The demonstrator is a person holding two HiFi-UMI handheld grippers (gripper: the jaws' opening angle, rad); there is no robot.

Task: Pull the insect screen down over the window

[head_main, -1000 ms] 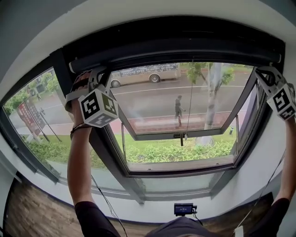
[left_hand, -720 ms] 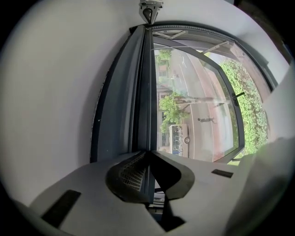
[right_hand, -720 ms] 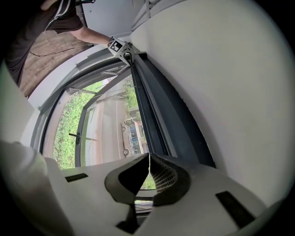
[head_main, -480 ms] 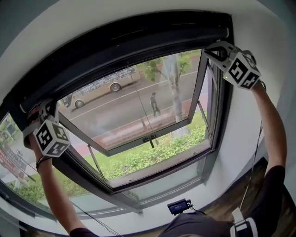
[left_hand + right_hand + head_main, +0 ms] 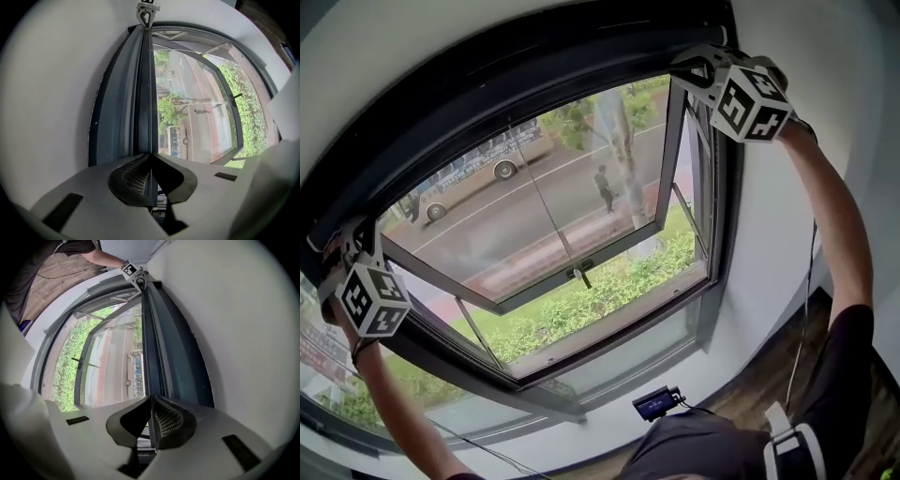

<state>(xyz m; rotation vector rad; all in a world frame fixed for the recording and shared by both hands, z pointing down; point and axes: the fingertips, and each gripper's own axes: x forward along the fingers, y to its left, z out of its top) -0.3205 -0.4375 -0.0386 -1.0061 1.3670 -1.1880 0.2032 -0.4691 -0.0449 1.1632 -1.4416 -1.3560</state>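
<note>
Both grippers sit further left in frame than a second ago.

Head view: left gripper [image 5: 349,239] at 8 o'clock and right gripper [image 5: 698,67] at 1, both up at the bar [image 5: 525,98]. The screen looks rolled up behind it, along the window's [image 5: 727,187] top.

Left gripper view: jaws pinched narrow on the bar's thin lip.

Right gripper view: likewise clamped on the lip.

Gripping seems done; next comes a level, even pull down. White wall [image 5: 773,281], wood floor [image 5: 769,370] at 5.
</note>
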